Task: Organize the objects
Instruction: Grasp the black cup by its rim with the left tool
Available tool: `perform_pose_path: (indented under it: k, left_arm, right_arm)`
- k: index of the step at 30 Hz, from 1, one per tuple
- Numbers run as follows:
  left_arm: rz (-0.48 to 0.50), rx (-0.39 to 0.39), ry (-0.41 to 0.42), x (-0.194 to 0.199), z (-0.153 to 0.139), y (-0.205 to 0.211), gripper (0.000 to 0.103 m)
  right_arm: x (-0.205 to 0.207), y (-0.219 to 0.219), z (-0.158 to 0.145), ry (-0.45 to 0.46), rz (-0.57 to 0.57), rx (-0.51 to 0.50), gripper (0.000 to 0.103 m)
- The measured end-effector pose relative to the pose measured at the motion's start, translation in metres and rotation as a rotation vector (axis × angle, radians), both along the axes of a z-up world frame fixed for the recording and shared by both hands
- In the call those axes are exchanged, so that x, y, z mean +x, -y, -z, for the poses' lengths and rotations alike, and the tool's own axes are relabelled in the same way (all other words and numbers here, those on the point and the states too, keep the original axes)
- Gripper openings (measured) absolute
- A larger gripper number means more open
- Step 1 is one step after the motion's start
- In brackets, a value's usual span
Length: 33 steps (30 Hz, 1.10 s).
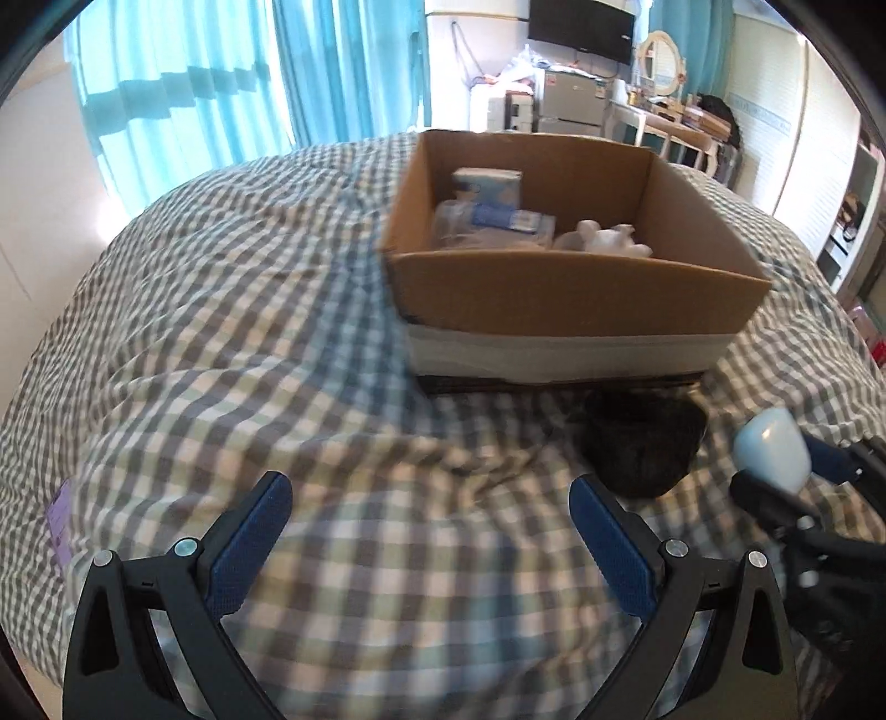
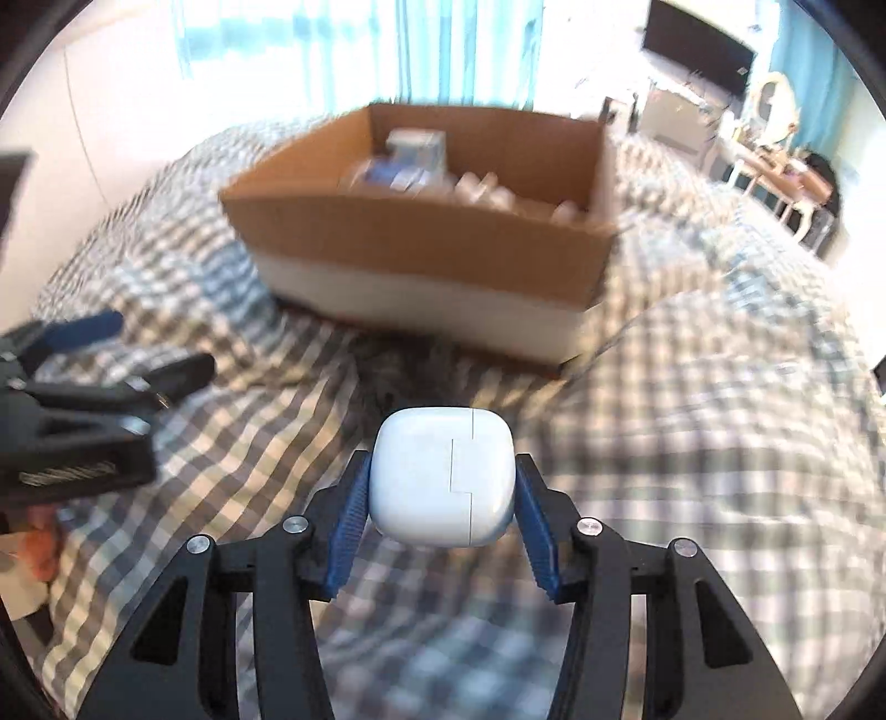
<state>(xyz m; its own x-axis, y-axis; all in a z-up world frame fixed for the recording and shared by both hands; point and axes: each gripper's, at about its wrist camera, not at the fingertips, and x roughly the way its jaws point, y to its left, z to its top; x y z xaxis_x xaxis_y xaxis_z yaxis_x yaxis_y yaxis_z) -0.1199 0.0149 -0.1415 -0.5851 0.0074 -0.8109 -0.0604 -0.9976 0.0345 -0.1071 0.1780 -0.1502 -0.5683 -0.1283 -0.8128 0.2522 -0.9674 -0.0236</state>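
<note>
An open cardboard box [image 1: 576,293] stands on the checked bed cover, holding a blue-and-white carton [image 1: 487,185], a clear packet [image 1: 493,224] and white items [image 1: 603,241]. The box also shows in the right wrist view [image 2: 410,232]. My right gripper [image 2: 440,487] is shut on a white rounded case [image 2: 440,476] above the bed, in front of the box. From the left wrist view the case [image 1: 772,448] shows at the far right. My left gripper [image 1: 429,523] is open and empty above the bed. A dark fuzzy object [image 1: 642,443] lies in front of the box.
The checked bed cover [image 1: 221,310] is wrinkled around the box. A purple tag [image 1: 60,520] lies at the cover's left edge. Blue curtains [image 1: 221,77], a desk [image 1: 681,124] and a wall screen [image 1: 581,27] stand beyond the bed.
</note>
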Motion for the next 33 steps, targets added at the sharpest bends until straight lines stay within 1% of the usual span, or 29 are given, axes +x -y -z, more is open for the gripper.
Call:
perform_pose_path:
  k: [4, 6, 9, 11, 14, 19, 21, 26, 27, 30, 31, 33]
  left_arm:
    - [0.060, 0.027, -0.002, -0.006, 0.001, -0.028, 0.103]
    - [0.110, 0.032, 0.000, -0.011, 0.005, -0.047, 0.103]
    - [0.144, 0.029, 0.003, -0.018, 0.012, -0.062, 0.103]
    - [0.147, 0.038, 0.023, -0.025, 0.019, -0.068, 0.103]
    - [0.159, 0.076, 0.066, -0.032, 0.030, -0.075, 0.103]
    - [0.181, 0.086, 0.085, -0.043, 0.045, -0.087, 0.103]
    - [0.193, 0.110, 0.099, -0.048, 0.051, -0.091, 0.103]
    - [0.180, 0.123, 0.108, -0.059, 0.063, -0.096, 0.102]
    - [0.178, 0.127, 0.110, -0.060, 0.065, -0.096, 0.098]
    - [0.191, 0.144, 0.116, -0.061, 0.067, -0.097, 0.081]
    - [0.194, 0.145, 0.114, -0.060, 0.066, -0.097, 0.078]
    - [0.197, 0.143, 0.106, -0.058, 0.064, -0.098, 0.078]
  right_arm:
    - [0.002, -0.016, -0.018, -0.034, 0.031, 0.000, 0.050]
    - [0.003, -0.025, -0.024, -0.047, 0.051, 0.009, 0.050]
    - [0.000, -0.041, -0.026, -0.065, 0.094, 0.010, 0.050]
    - [-0.002, -0.053, -0.026, -0.061, 0.129, -0.002, 0.050]
    - [-0.007, -0.063, -0.019, -0.034, 0.158, -0.032, 0.050]
    - [-0.008, -0.066, -0.012, -0.017, 0.147, -0.055, 0.050]
    - [-0.007, -0.069, -0.013, -0.019, 0.143, -0.069, 0.050]
    - [-0.008, -0.071, -0.010, -0.008, 0.144, -0.092, 0.050]
    - [-0.008, -0.071, -0.010, -0.005, 0.144, -0.094, 0.050]
    - [-0.010, -0.070, -0.008, 0.003, 0.142, -0.093, 0.050]
    - [-0.010, -0.069, -0.007, 0.005, 0.142, -0.090, 0.050]
    - [-0.011, -0.068, -0.006, 0.008, 0.142, -0.084, 0.050]
